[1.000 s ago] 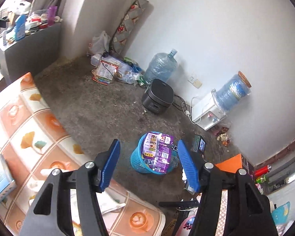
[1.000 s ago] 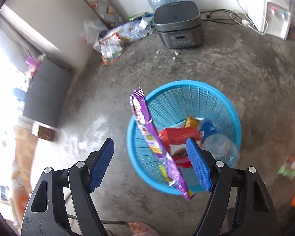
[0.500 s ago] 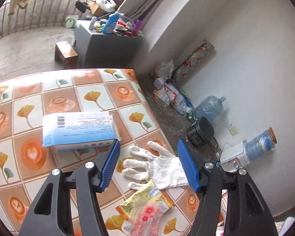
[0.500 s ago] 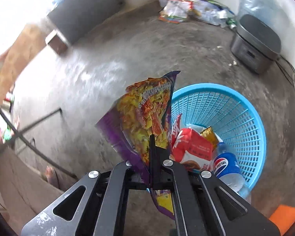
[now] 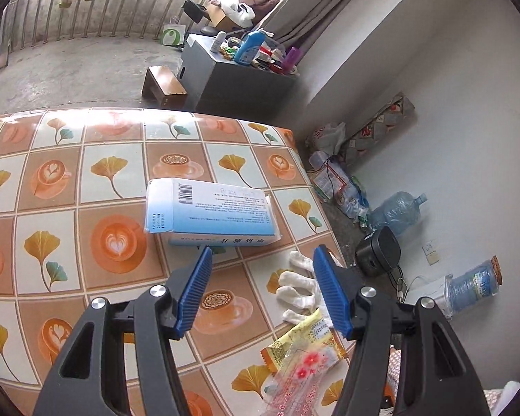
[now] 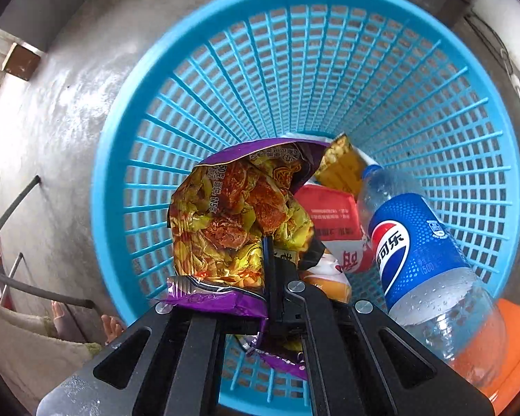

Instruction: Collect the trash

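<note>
Left gripper (image 5: 261,289): jaws stood apart, nothing between the pads. A second ago it was aimed at the floor and the basket; it has since been swung over the tiled tablecloth (image 5: 86,180). Ahead of the jaws a blue-and-white box (image 5: 209,209) lies flat; just right of it a white glove (image 5: 296,287), and nearer the table edge a yellow wrapper (image 5: 303,345). All three are untouched. Judged: the next piece of trash is being lined up, most likely the box.

Right gripper (image 6: 267,242): jaws clamped fully on the purple snack bag (image 6: 232,215), which was hanging loose between open pads a second ago. The bag has been carried down into the blue basket (image 6: 149,111), beside the red packet (image 6: 332,215) and the Pepsi bottle (image 6: 419,253). Judged: only release remains for this item.
</note>
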The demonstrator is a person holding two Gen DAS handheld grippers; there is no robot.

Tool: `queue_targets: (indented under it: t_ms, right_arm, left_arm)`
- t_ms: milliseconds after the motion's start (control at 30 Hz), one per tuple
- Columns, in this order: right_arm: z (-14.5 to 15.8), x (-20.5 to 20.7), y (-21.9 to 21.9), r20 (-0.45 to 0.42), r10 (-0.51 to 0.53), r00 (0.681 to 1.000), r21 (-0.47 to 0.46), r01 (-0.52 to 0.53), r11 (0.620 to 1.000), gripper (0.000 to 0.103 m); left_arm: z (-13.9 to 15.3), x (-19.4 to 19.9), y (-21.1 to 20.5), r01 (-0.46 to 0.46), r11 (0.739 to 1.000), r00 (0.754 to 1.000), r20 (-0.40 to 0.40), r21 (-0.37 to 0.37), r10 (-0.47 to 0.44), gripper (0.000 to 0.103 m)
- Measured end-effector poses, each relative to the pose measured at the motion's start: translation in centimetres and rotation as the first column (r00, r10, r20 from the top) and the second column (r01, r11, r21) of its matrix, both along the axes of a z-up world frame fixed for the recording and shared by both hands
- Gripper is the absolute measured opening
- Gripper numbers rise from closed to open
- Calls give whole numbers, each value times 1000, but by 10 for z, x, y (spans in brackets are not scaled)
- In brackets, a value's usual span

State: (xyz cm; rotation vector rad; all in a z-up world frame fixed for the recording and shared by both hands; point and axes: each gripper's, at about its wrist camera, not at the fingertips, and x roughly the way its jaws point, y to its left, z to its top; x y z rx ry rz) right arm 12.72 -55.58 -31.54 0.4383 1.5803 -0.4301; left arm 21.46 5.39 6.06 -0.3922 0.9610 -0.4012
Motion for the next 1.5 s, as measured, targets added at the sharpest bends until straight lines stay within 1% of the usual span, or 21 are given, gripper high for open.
queue_targets:
  t_ms: [167, 333, 400, 467, 567, 600, 633, 667, 733, 767, 833, 900, 967, 1067, 1133, 1233, 1300, 1333, 1400, 1433, 1500]
  right_arm:
    - [-30, 6, -10, -74, -53, 996, 3, 54, 999, 0]
    - [-53, 21, -24, -127, -97, 987, -9, 97, 995, 0]
    - [-60, 26, -26, -135, -105, 985, -29, 102, 994, 0]
    - [-60, 28, -23, -118, -125, 985, -55, 119, 991, 2]
    - [-47, 27, -25, -72, -181, 981, -64, 177, 982, 11]
    - [-39, 26, -25, -55, -191, 980, -61, 188, 980, 25]
    - [-30, 26, -25, -33, -191, 981, -63, 188, 980, 46]
    - [-18, 25, -24, -10, -178, 984, -76, 177, 981, 51]
    - [3, 22, -22, 27, -152, 988, -86, 153, 984, 53]
    - [13, 19, -23, 40, -154, 987, -75, 156, 985, 56]
    - [37, 11, -23, 87, -164, 983, -72, 170, 983, 59]
    - [65, -1, -25, 153, -193, 969, -58, 204, 977, 62]
    - [93, -13, -29, 224, -229, 947, -50, 245, 968, 62]
    - [144, -26, -38, 343, -274, 899, -62, 312, 948, 64]
    - [180, -36, -33, 414, -293, 862, -92, 360, 928, 64]
    - [230, -50, -32, 516, -306, 800, -135, 428, 894, 64]
    - [261, -56, -25, 585, -295, 755, -143, 455, 879, 64]
    - [280, -58, -16, 620, -281, 733, -140, 456, 879, 64]
    - [306, -56, 5, 680, -244, 691, -125, 437, 891, 64]
    - [323, -56, 22, 707, -219, 673, -117, 416, 902, 64]
    - [352, -54, 61, 754, -154, 639, -95, 338, 936, 64]
  left_arm:
    - [-7, 3, 7, -35, 999, 999, -24, 27, 36, 59]
    - [-10, 4, 11, -51, 997, 998, -37, 57, 54, 59]
    - [-13, 4, 13, -55, 996, 997, -46, 70, 58, 59]
    - [-15, 4, 14, -56, 995, 997, -52, 83, 61, 59]
    - [-15, 4, 17, -59, 995, 997, -48, 84, 63, 59]
    - [-14, 4, 18, -59, 995, 997, -42, 75, 62, 59]
    - [-12, 3, 19, -59, 996, 997, -35, 69, 62, 59]
    - [-11, 3, 20, -59, 996, 998, -25, 62, 60, 59]
    - [-7, 1, 22, -54, 998, 998, -8, 42, 55, 59]
    - [-6, -1, 23, -51, 998, 999, 0, 31, 51, 59]
    - [-5, -5, 24, -47, 999, 999, 16, 15, 46, 59]
    - [-5, -11, 28, -42, 999, 999, 27, -3, 42, 59]
    - [-6, -17, 33, -39, 999, 999, 36, -20, 40, 60]
    - [-3, -28, 41, -37, 999, 997, 61, -24, 38, 62]
    - [-1, -36, 49, -40, 999, 995, 87, -20, 41, 63]
    - [0, -46, 62, -35, 999, 993, 109, -34, 38, 65]
    - [0, -52, 68, -32, 999, 991, 129, -29, 36, 66]
    - [0, -56, 71, -30, 999, 990, 139, -23, 33, 68]
    - [-2, -62, 74, -23, 1000, 988, 153, -13, 25, 70]
    - [-4, -64, 75, -18, 1000, 988, 152, -7, 19, 71]
    - [-10, -68, 74, 8, 1000, 989, 147, -1, -8, 72]
